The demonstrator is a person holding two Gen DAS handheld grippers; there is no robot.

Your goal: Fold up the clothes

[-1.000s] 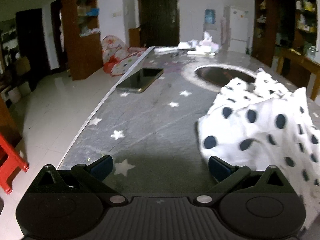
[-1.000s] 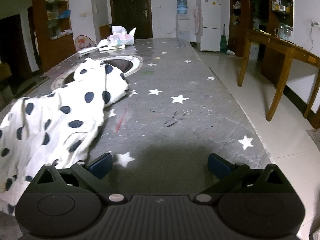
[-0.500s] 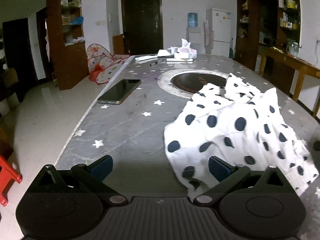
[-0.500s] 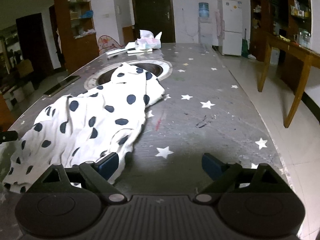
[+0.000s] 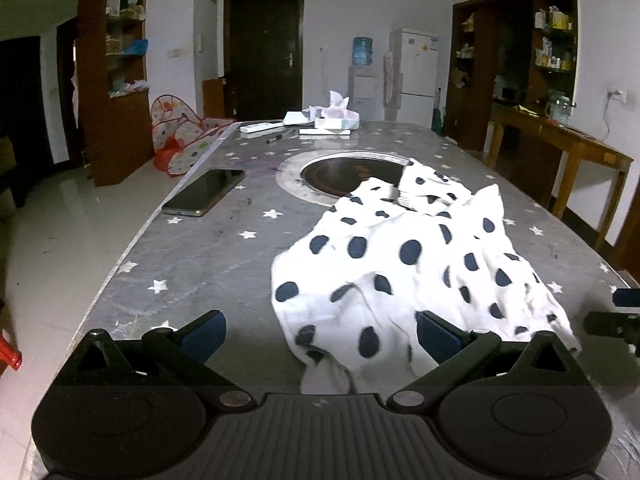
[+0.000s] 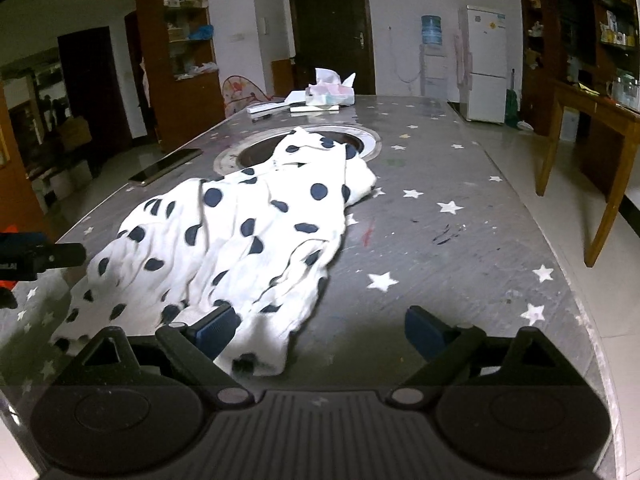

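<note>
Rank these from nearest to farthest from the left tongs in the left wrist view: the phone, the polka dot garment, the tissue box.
1. polka dot garment, its near edge lying between the open left tongs, mostly to the right.
2. phone, ahead on the left, by the table edge.
3. tissue box, at the table's far end.

The garment (image 5: pixel 404 280) hides part of the round recess (image 5: pixel 348 172).
</note>
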